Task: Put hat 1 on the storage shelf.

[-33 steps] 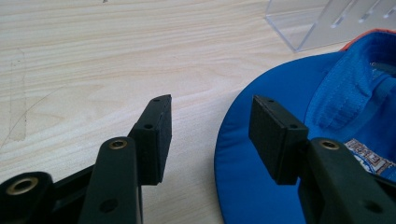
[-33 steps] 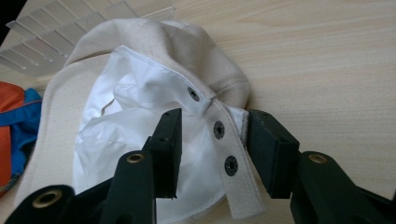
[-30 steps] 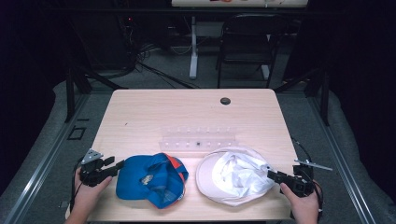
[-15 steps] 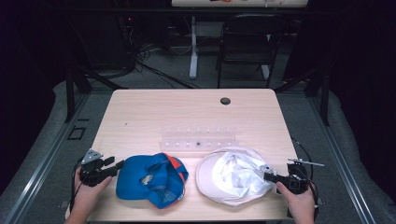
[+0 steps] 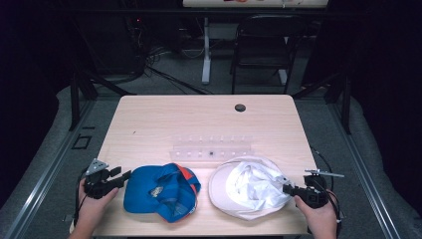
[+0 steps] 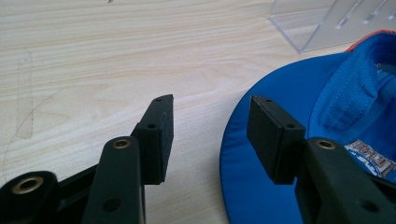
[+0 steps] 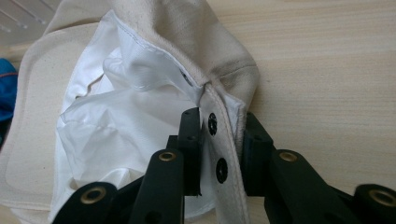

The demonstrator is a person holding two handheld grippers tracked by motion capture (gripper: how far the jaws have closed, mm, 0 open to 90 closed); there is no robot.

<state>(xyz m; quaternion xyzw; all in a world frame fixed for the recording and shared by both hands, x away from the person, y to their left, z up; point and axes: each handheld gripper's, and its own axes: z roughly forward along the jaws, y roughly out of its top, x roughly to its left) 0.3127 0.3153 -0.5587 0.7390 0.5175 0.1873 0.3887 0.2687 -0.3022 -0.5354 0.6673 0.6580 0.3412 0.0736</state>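
Note:
A blue cap (image 5: pixel 159 191) with an orange edge lies upside down at the front left of the table (image 5: pixel 199 119). My left gripper (image 5: pixel 124 175) rests at its left, open. In the left gripper view the blue brim (image 6: pixel 299 79) reaches under the right jaw of the left gripper (image 6: pixel 210 121), and bare wood lies in the gap. A beige cap (image 5: pixel 244 186) with a white lining lies upside down at the front right. My right gripper (image 5: pixel 287 188) has just been closing. In the right gripper view the right gripper (image 7: pixel 219 135) is shut on the cap's snap strap (image 7: pixel 219 149).
A clear acrylic rack (image 5: pixel 211 148) lies flat just behind the two caps, and its corner (image 6: pixel 327 23) shows in the left gripper view. A black cable hole (image 5: pixel 240 107) sits near the table's far edge. A dark chair (image 5: pixel 263 45) stands beyond the table.
My right gripper has edged left to the beige cap's rear and its jaws have closed on the strap. The left gripper and the blue cap have stayed put.

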